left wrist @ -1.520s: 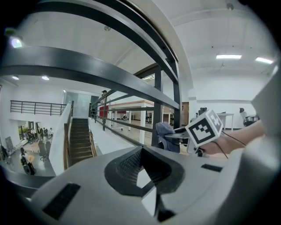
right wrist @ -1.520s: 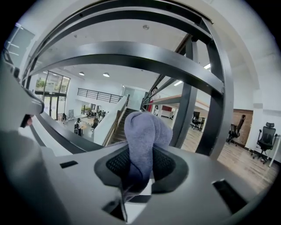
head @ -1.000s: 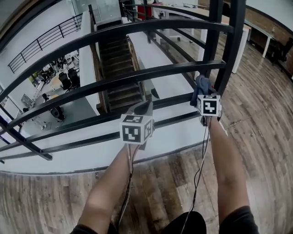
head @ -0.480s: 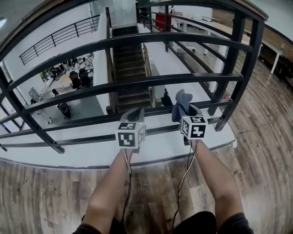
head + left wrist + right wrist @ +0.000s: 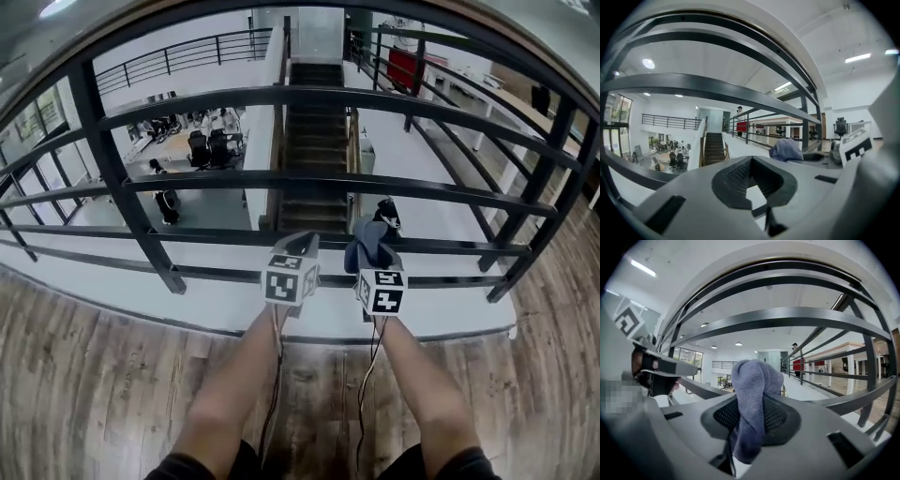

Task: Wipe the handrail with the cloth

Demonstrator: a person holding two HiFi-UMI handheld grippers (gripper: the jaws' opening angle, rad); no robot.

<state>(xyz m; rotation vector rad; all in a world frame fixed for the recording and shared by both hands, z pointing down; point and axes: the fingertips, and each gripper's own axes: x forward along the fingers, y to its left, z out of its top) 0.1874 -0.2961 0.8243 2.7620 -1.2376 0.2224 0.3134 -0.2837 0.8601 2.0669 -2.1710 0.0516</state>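
A black metal railing with several horizontal bars (image 5: 281,95) runs across in front of me. A grey-blue cloth (image 5: 369,242) sticks up from my right gripper (image 5: 371,259), which is shut on it in front of the lower bars. In the right gripper view the cloth (image 5: 752,394) is pinched between the jaws, with a bar (image 5: 787,315) arching above it. My left gripper (image 5: 298,244) hangs just left of the right one, shut with nothing in it. In the left gripper view its jaws (image 5: 750,177) meet below a bar (image 5: 693,87), and the cloth (image 5: 786,150) shows to the right.
Upright railing posts stand at the left (image 5: 127,206) and the right (image 5: 548,197). Beyond the bars is a drop to a lower floor with a staircase (image 5: 314,150) and office chairs (image 5: 202,148). Wooden flooring (image 5: 94,375) lies under me.
The right gripper with the cloth has come away from the right post toward the middle, beside the left gripper. The view has swung left along the railing.
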